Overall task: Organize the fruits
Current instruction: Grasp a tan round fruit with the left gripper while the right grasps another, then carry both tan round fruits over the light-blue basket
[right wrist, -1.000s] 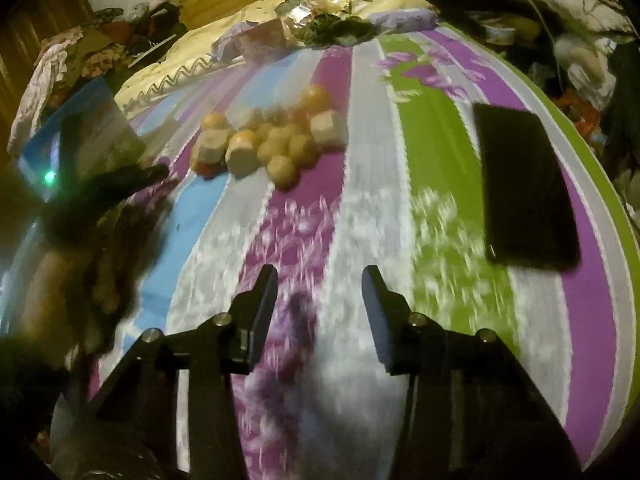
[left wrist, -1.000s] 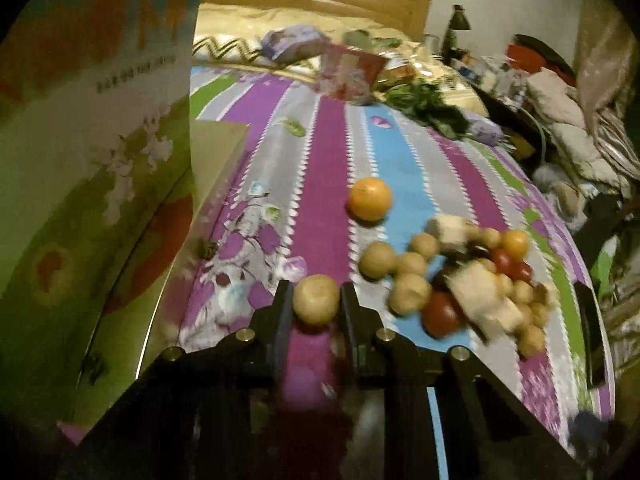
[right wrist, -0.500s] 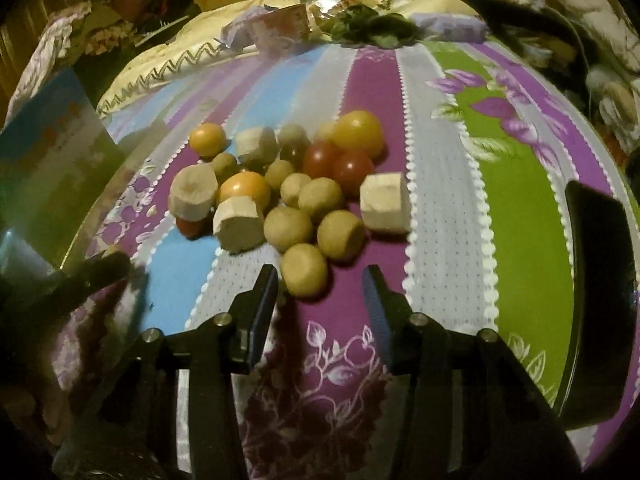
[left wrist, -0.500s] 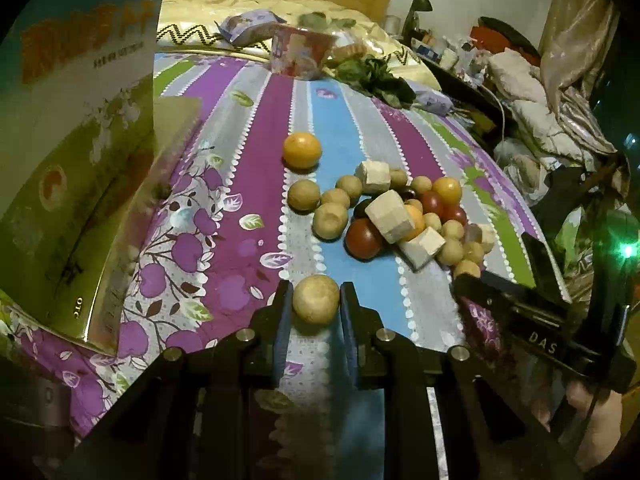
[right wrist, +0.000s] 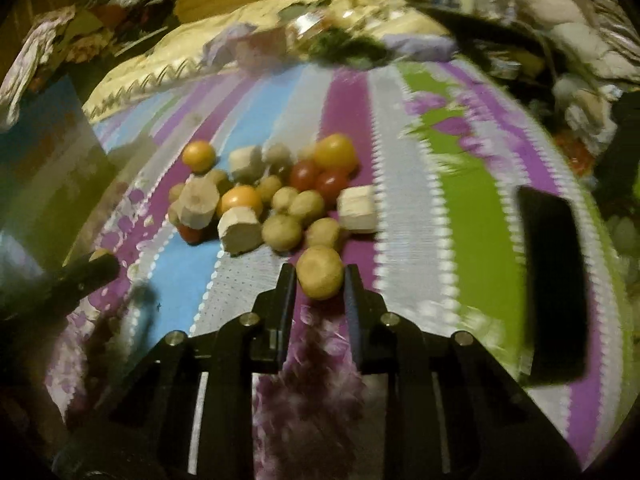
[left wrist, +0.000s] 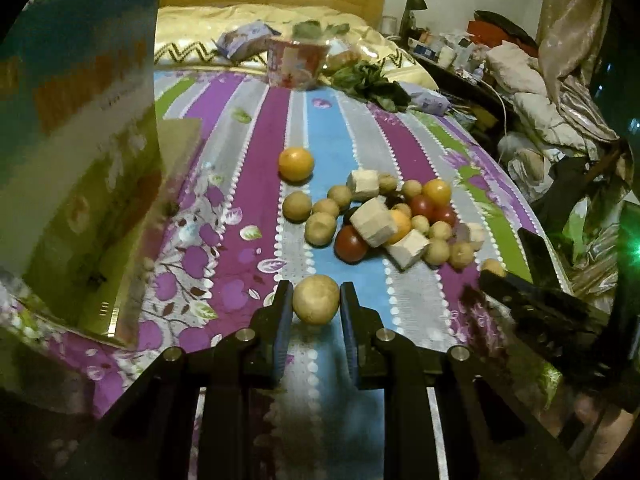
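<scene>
Holding one round tan fruit (left wrist: 315,299) in left gripper (left wrist: 315,300), fingers clenched; another (right wrist: 320,272) clamped in right gripper (right wrist: 320,276), just short of fruit pile (right wrist: 280,196) on bed (right wrist: 472,200). Keeping grips level, lifting clear of pile advised.

Striped bedspread (left wrist: 256,184), black phone (right wrist: 554,292)

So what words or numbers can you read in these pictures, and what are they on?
None can be read.
Big box: orange letters and a dark line of small print, both too blurred to read.
Pink tub: only a picture, no words readable.
Purple packet: too small to read.
</scene>
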